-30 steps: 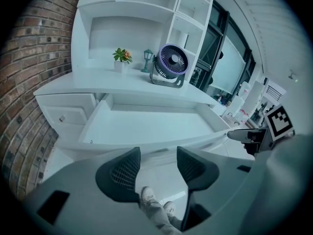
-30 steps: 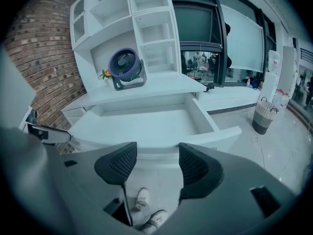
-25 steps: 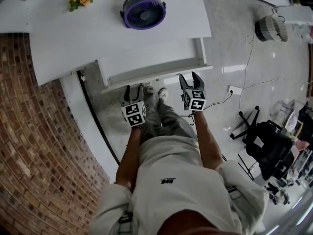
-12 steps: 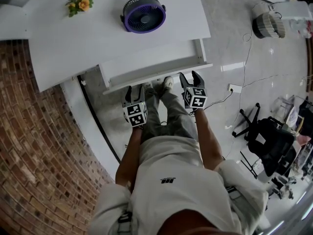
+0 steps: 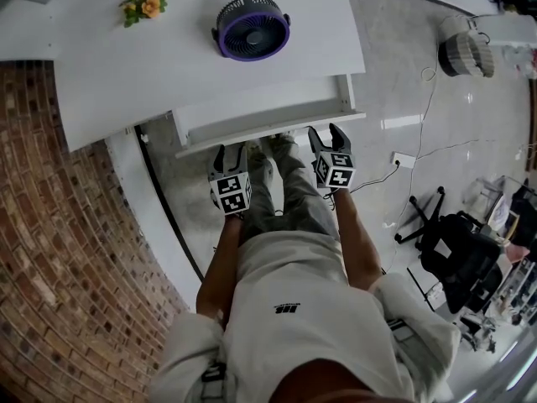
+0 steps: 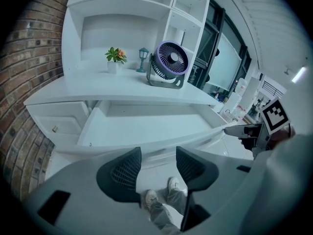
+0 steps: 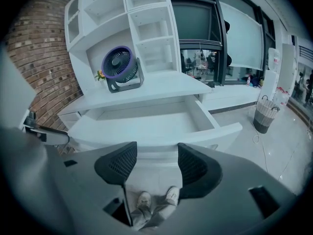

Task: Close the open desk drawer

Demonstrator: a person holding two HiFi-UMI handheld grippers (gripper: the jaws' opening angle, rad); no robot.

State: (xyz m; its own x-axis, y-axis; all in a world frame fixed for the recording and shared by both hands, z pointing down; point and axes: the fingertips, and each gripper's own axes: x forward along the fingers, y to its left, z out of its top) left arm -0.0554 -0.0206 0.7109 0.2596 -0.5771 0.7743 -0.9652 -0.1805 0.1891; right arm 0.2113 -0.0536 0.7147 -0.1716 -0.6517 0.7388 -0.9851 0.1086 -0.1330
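A white drawer (image 5: 264, 114) stands pulled out from under the white desk top (image 5: 151, 49); its inside (image 6: 142, 126) (image 7: 146, 124) looks bare. Both grippers hang just short of its front panel (image 5: 268, 133). My left gripper (image 5: 228, 150) is open near the panel's left part, nothing between its jaws (image 6: 152, 164). My right gripper (image 5: 329, 133) is open near the panel's right part, also with nothing held (image 7: 157, 164). Whether either touches the panel I cannot tell.
A purple fan (image 5: 252, 25) and a small flower pot (image 5: 141, 5) stand on the desk. A brick wall (image 5: 67, 250) runs along the left. The person's feet (image 5: 273, 154) are under the drawer. A basket (image 5: 466, 53), cables and a black chair (image 5: 457, 250) lie on the floor at right.
The drawer shows a little shorter from the desk edge than a second ago, and both grippers stay at its front. The person's feet have shifted under the drawer.
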